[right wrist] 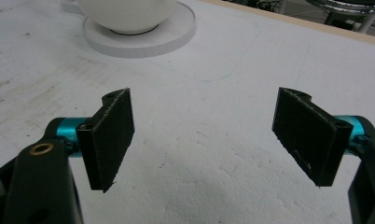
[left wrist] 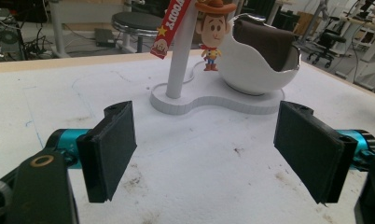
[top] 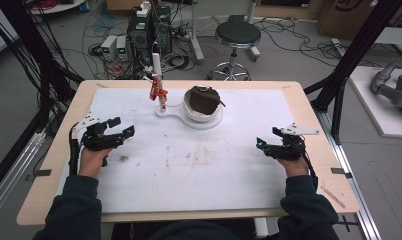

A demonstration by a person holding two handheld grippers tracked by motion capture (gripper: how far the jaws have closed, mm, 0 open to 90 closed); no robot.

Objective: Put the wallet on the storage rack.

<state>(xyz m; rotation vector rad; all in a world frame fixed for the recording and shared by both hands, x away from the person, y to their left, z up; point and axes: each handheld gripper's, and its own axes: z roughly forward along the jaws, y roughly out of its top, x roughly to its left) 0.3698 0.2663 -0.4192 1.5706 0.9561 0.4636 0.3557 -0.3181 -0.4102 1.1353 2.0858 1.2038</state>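
Worktop (top: 299, 165) is carrying a stained white mat, wood edge showing all round. Left tool (top: 120, 128) is sitting at the mat's left side, held in the person's left hand (top: 91, 160), jaws standing wide apart with nothing between them; the left gripper view is confirming the gap, bare mat under it. Centre-rear, a white stand (top: 174, 114) is sitting on the mat: a thin upright post (left wrist: 182, 51) on its left lobe, a red strap (left wrist: 169, 28) and a small cowboy figure (left wrist: 212, 35) hanging by the post. On the stand's right lobe a white egg-shaped cup (top: 201, 112) is holding a dark brown insert (top: 203, 98). Right tool (top: 265, 144) is resting at the mat's right side, well apart from the stand, in the right hand (top: 295, 166), jaws also spread wide and gripping nothing.
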